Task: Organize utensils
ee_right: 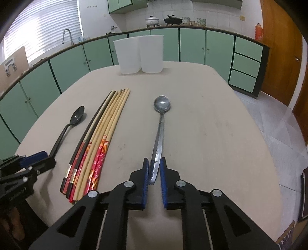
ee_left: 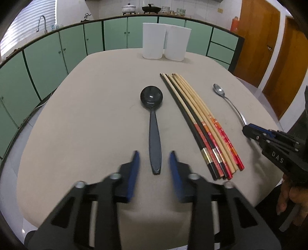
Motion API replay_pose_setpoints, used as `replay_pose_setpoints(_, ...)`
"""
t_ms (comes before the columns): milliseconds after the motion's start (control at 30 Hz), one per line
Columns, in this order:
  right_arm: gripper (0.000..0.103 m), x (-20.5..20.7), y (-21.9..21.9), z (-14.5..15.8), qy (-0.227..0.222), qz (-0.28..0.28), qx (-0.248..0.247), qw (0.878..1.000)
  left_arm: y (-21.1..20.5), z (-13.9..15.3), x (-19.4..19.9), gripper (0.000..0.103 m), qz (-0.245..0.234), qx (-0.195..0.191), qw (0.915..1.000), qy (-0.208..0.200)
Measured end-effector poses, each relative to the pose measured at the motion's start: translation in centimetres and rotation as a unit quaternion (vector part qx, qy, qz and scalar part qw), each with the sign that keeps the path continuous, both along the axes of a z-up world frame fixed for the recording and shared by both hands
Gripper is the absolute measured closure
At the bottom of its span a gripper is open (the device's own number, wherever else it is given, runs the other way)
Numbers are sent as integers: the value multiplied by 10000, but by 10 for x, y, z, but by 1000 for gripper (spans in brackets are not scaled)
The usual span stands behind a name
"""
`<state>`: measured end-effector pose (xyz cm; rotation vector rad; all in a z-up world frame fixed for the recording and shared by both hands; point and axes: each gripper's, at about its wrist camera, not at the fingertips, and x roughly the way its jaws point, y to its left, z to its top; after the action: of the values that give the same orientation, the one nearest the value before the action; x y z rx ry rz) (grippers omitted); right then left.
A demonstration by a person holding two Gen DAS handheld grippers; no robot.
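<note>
- Steel spoon (ee_right: 160,123) lies on the table (ee_right: 211,134) right of the chopsticks (ee_right: 100,138); my right gripper (ee_right: 154,163) pinches its thin, slippery handle end.
- Black plastic spoon (ee_left: 154,123), light and stiff, sits handle-end between my left gripper (ee_left: 154,157) jaws, not yet touching.

- Beige table (ee_right: 211,134) stands in a kitchen.
- Green cabinets (ee_right: 192,46) line the counter.
- Bright window blinds (ee_right: 42,25) glow above the faucet (ee_right: 67,35).
- Wooden doors (ee_left: 269,48) stand beside them.
- White tiled wall (ee_right: 211,13) behind.

both wrist views look down close over one table (ee_left: 96,115), sharing chopsticks (ee_right: 100,134).
</note>
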<state>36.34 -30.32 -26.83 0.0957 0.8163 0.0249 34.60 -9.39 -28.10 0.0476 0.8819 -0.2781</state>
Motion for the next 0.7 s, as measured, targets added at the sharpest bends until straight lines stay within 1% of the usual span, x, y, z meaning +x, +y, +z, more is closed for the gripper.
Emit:
replay_pose_setpoints(33, 93, 0, 0, 0, 8, 1, 6, 10000, 0, 0, 2, 91, -11, -46, 10000, 17)
replay_pose_setpoints(200, 94, -2, -1, 9, 12, -10, 72, 10000, 2, 7, 6, 91, -51, -222, 9997, 66)
replay_pose_setpoints(300, 94, -8, -3, 22, -67, -40, 140, 9999, 2, 16, 4, 91, -33, -271, 9996, 28)
replay_pose_setpoints(500, 94, -18, -7, 54, -300, -50, 246, 9992, 13, 42, -7, 91, 17, -478, 9988, -141)
replay_pose_setpoints(700, 94, -16, -5, 76, -336, 48, 130, 9993, 17, 67, -9, 91, -65, -494, 9983, -307)
